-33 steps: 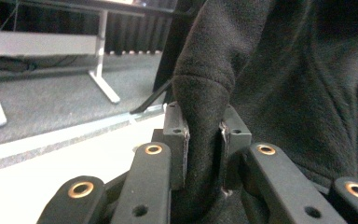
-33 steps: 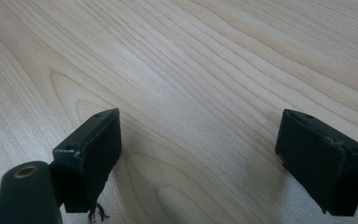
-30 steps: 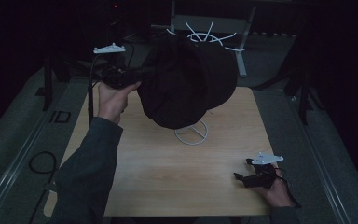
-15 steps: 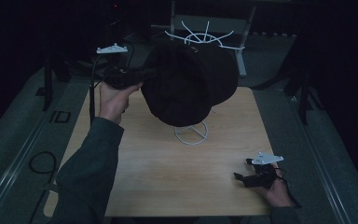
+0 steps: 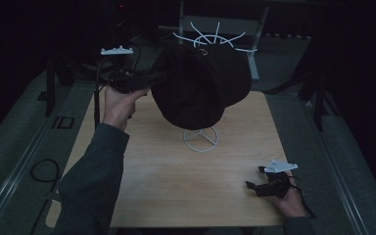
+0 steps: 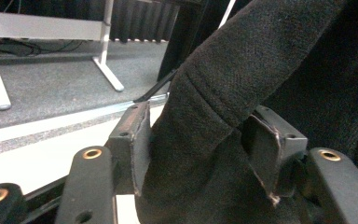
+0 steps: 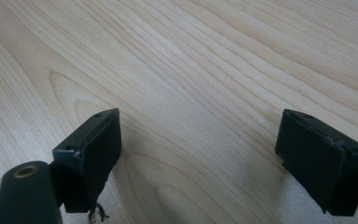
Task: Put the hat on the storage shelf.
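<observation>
I had the hat (image 5: 200, 85) pinched by its brim in my left gripper (image 5: 144, 81), the jaws pressed on the thick black felt from both sides, as the left gripper view showed at the fold (image 6: 200, 116). The hat hung in the air over the far half of the table (image 5: 166, 171), just above the white wire stand (image 5: 200, 138), whose round base sat on the wood. I judged the work about half done: the hat was lifted and carried over the stand, but not yet settled on it or let go. My right gripper (image 5: 264, 185) rested low at the near right corner, jaws spread wide over bare wood, holding nothing. I counted one hat, one stand on the table, and one white wire rack (image 5: 215, 38) beyond the far edge.
</observation>
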`<state>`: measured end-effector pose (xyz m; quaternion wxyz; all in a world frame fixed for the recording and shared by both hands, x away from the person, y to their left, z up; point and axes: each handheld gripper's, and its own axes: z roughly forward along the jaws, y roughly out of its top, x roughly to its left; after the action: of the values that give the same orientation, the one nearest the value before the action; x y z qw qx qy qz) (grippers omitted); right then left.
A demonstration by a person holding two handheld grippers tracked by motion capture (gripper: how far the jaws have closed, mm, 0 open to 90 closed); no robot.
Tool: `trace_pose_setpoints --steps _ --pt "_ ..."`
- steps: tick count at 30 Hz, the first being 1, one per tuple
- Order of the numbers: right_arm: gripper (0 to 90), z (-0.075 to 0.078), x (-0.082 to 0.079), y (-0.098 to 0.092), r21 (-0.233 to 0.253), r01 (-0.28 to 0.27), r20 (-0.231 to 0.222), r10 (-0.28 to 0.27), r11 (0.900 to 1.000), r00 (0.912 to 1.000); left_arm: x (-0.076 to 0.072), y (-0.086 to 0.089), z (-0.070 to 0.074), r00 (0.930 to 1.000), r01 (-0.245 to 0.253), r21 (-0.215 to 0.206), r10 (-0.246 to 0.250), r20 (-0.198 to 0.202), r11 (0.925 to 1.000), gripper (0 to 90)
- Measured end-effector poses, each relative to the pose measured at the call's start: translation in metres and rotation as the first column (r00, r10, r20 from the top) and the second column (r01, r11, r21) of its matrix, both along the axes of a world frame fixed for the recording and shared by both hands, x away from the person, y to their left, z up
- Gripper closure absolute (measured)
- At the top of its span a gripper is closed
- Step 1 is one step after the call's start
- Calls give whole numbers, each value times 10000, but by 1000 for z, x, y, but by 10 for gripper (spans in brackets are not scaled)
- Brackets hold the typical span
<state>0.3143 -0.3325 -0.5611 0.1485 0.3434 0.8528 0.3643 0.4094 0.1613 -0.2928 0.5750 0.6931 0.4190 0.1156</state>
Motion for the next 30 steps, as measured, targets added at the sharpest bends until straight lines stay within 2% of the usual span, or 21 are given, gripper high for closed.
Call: trace_pose_setpoints --steps 9,26,30 --pt "141 0 0 0 1 0 1 0 10000 10000 -3 2 2 9997 -97 64 96 230 9999 316" --pt "141 0 0 0 1 2 0 -2 10000 10000 -11 12 9 9983 -211 -238 223 533 9995 257" --pt "141 0 0 0 -3 2 1 -2 10000 10000 -16 17 12 9971 -229 -329 252 714 9992 245"
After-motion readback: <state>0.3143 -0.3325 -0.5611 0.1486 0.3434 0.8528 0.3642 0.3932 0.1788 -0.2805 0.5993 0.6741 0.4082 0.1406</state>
